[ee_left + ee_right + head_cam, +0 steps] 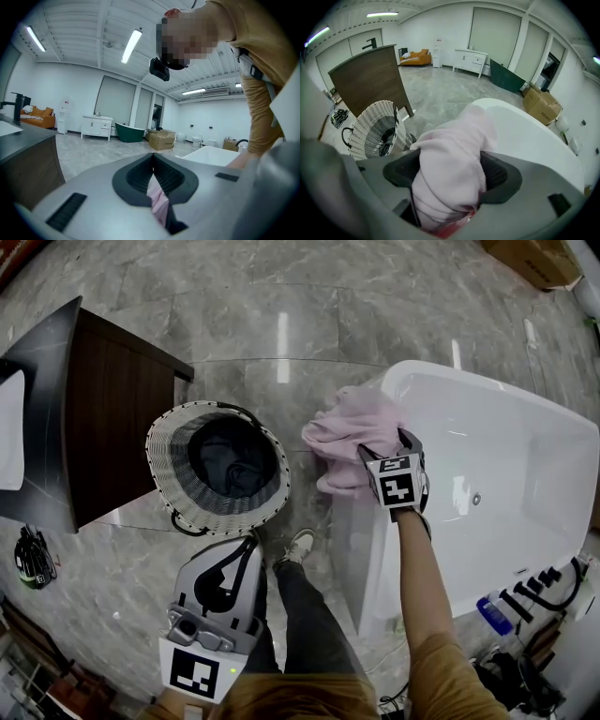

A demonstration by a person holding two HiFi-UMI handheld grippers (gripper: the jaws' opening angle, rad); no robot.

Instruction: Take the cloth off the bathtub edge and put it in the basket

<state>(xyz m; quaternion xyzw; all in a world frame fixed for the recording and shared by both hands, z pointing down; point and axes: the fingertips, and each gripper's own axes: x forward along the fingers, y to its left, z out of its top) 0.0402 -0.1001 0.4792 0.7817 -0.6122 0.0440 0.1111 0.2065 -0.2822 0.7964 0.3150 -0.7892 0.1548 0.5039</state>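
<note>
Right tongs (452, 171) stand with the jaws spread wide, straddling the crumpled pale pink fabric cloth (349, 427). The pads flank the bundle but do not appear clamped on it. The cloth lies under and just ahead of these tongs, draped over the rim of the glossy white oval bathtub (525, 418). Left tongs (153, 161) hang well apart from the cloth, jaws together at the tips. A pale pink strip (158, 204) shows in the slot behind those tips; what it is cannot be told.

Probable faults from this position:

1. Shallow bite. If the jaws close on the top fold only, the loose bulk may slip out on lifting and fall into the tub or onto the floor.
2. Rim contact. Pressing lower risks striking the hard tub edge.
3. Transfer. The round white woven basket with a dark lining (164, 442) stands to the left of the right tongs, apart from the tub. A trailing end could catch its rim or hang outside.
</note>
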